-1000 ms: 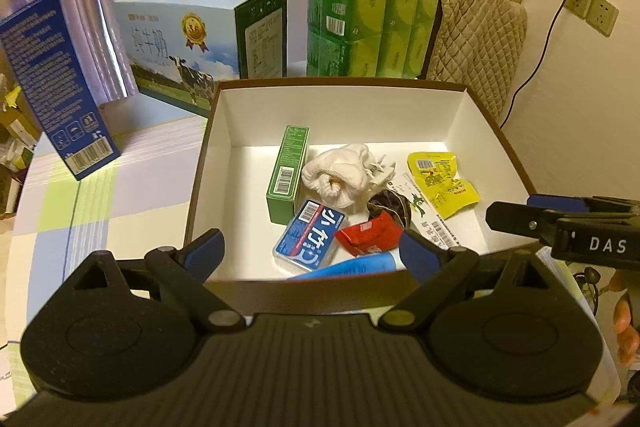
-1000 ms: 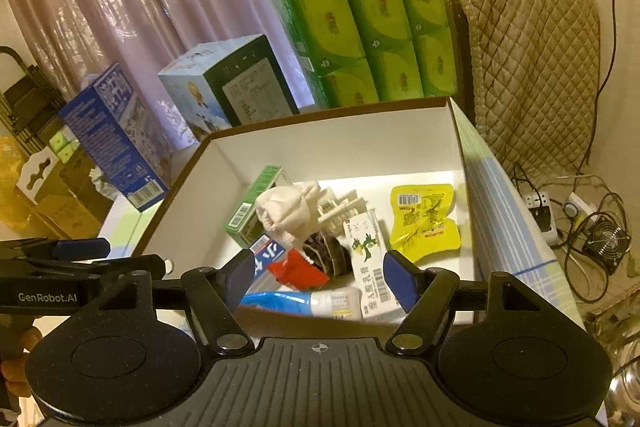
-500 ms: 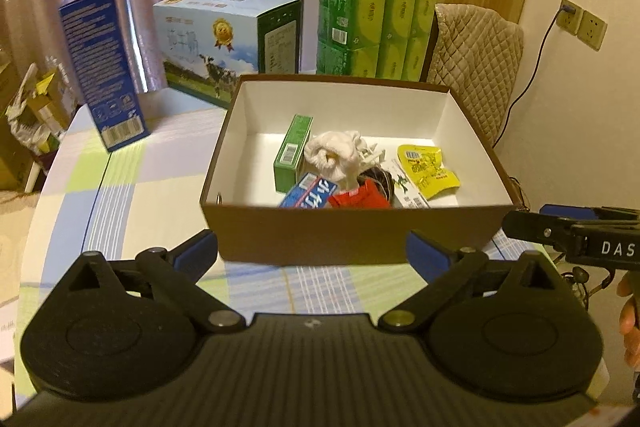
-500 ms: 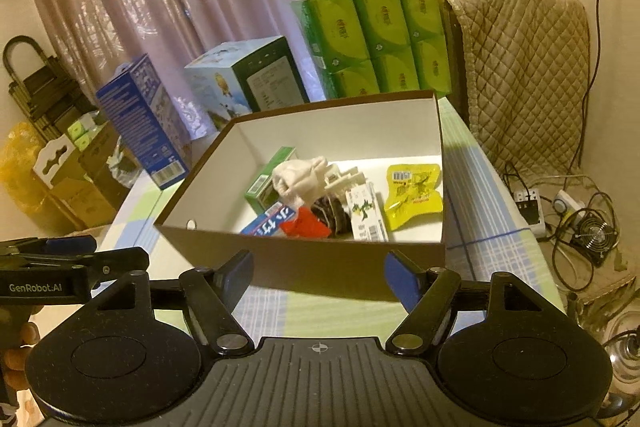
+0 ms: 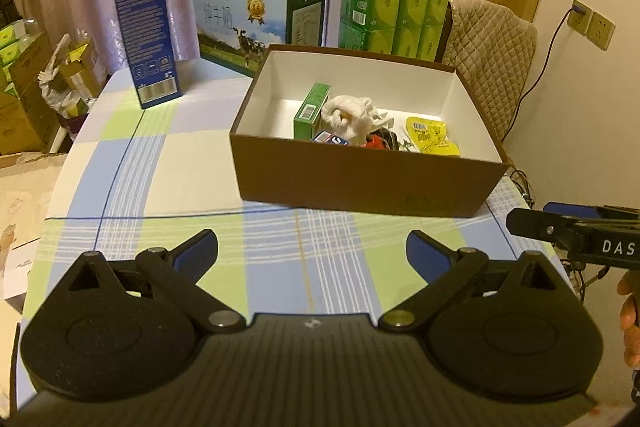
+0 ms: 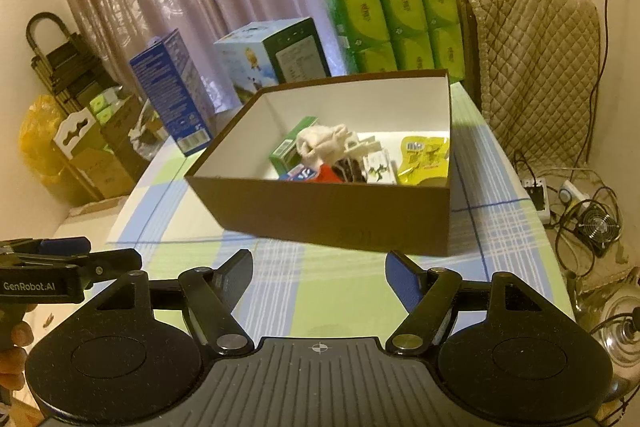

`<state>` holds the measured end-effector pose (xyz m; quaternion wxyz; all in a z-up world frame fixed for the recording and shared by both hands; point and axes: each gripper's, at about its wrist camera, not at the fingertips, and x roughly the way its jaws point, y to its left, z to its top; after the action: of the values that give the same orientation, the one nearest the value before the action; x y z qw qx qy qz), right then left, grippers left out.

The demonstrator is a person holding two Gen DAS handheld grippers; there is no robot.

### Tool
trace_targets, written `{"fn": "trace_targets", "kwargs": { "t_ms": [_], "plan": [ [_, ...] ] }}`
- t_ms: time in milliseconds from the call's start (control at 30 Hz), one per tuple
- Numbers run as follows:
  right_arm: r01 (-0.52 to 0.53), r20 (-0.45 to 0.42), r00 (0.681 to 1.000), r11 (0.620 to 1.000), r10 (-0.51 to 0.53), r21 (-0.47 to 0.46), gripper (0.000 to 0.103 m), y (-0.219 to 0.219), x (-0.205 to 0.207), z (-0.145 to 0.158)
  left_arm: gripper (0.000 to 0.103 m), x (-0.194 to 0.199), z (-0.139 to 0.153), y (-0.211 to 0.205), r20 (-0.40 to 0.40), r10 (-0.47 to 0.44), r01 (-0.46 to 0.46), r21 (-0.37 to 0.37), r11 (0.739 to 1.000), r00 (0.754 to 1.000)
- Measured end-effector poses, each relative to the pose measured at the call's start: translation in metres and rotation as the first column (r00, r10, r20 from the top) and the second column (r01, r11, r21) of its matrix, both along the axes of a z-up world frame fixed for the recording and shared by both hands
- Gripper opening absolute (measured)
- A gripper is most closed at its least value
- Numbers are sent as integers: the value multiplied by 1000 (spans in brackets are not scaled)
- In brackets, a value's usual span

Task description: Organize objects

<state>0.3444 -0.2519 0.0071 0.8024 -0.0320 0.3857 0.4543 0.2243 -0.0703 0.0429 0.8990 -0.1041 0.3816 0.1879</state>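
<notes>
A brown cardboard box [image 5: 360,179] [image 6: 320,211] with a white inside stands on the checked tablecloth. Inside lie a green carton [image 5: 311,111] [image 6: 289,149], a crumpled white cloth [image 5: 350,113] [image 6: 322,143], a yellow snack packet [image 5: 430,137] [image 6: 424,159], a red packet [image 5: 372,143] and a blue-white pack [image 5: 330,139]. My left gripper [image 5: 312,253] hangs open over the tablecloth, well short of the box, with nothing between its fingers. My right gripper [image 6: 320,273] is also open and holds nothing, short of the box's near wall.
Behind the box stand a tall blue carton [image 5: 146,35], a milk carton case [image 5: 260,21] and stacked green tissue packs [image 5: 394,13]. A quilted chair [image 6: 536,67] is at the right. Cables and a small fan [image 6: 598,227] lie on the floor. Cardboard boxes [image 5: 20,99] sit at the left.
Both grippers have drawn back from over the box toward the table's near side. The box looks smaller and farther away. Its contents have not moved.
</notes>
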Motion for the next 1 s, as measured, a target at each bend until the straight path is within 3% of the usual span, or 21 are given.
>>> {"fn": "trace_targets", "kwargs": {
  "t_ms": [1000],
  "plan": [
    [15, 9, 1000, 998, -14, -69, 71, 4, -131, -5, 99, -110, -9, 12, -52, -42, 40, -26, 999, 998]
  ]
}}
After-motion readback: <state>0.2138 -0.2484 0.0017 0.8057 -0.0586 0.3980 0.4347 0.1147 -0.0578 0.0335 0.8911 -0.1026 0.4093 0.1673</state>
